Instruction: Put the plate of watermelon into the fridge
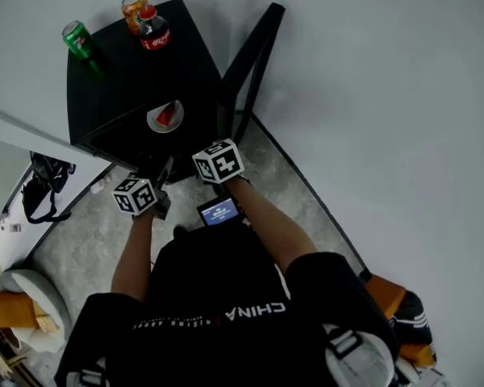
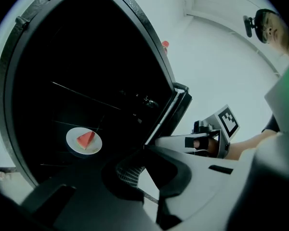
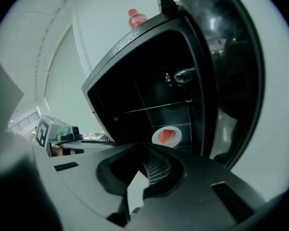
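A white plate with a red watermelon wedge point(image 1: 165, 118) rests on a shelf inside the small black fridge point(image 1: 121, 87), whose door point(image 1: 250, 63) stands open to the right. The plate point(image 2: 84, 141) lies beyond and left of my left gripper point(image 2: 139, 174), which is shut and empty. My right gripper point(image 3: 147, 174) is likewise shut with nothing in it, and the plate point(image 3: 166, 136) lies just past its tips. In the head view, the left gripper point(image 1: 157, 192) and the right gripper point(image 1: 214, 172) hang side by side in front of the fridge opening, clear of the plate.
A cola bottle point(image 1: 153, 29), an orange can point(image 1: 133, 10) and a green can point(image 1: 81, 40) stand on the fridge top. A black bag point(image 1: 44, 188) lies on the floor at the left, an orange bag point(image 1: 391, 293) by the right wall.
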Action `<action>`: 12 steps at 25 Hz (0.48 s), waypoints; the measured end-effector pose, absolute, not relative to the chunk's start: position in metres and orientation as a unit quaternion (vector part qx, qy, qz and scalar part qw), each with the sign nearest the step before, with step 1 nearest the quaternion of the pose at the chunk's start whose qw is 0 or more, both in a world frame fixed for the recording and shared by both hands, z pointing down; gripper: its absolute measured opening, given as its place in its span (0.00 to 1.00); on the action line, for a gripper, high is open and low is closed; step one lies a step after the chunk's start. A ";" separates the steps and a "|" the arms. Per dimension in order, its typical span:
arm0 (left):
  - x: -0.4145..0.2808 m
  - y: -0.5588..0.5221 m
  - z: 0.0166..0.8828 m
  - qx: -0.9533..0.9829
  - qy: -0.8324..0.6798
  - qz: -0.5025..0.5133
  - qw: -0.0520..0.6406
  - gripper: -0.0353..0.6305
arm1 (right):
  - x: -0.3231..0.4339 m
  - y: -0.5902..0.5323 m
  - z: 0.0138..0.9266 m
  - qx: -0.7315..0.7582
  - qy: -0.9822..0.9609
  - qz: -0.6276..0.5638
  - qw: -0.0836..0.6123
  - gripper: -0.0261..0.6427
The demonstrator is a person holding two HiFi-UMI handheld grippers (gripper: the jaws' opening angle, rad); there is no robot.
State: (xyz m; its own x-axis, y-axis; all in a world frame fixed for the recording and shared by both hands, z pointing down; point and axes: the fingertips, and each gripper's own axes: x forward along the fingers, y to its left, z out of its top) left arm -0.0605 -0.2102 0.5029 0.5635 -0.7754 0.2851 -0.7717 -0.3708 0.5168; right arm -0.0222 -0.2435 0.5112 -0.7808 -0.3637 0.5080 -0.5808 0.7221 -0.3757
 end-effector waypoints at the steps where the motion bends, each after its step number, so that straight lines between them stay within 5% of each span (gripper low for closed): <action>1: -0.057 -0.209 0.504 0.828 -0.467 0.001 0.311 0.07 | -0.017 -0.243 0.511 0.262 -0.904 0.268 0.205 0.06; 12: -0.031 -0.128 0.551 0.778 -0.512 0.021 0.364 0.07 | 0.028 -0.203 0.559 0.241 -0.890 0.311 0.232 0.06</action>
State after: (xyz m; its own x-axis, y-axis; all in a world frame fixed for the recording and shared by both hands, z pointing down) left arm -0.0305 -0.1283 0.5507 0.4758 -0.7804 0.4057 -0.8116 -0.2117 0.5446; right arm 0.0276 -0.2032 0.5589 -0.7767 -0.2837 0.5624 -0.5723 0.6907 -0.4420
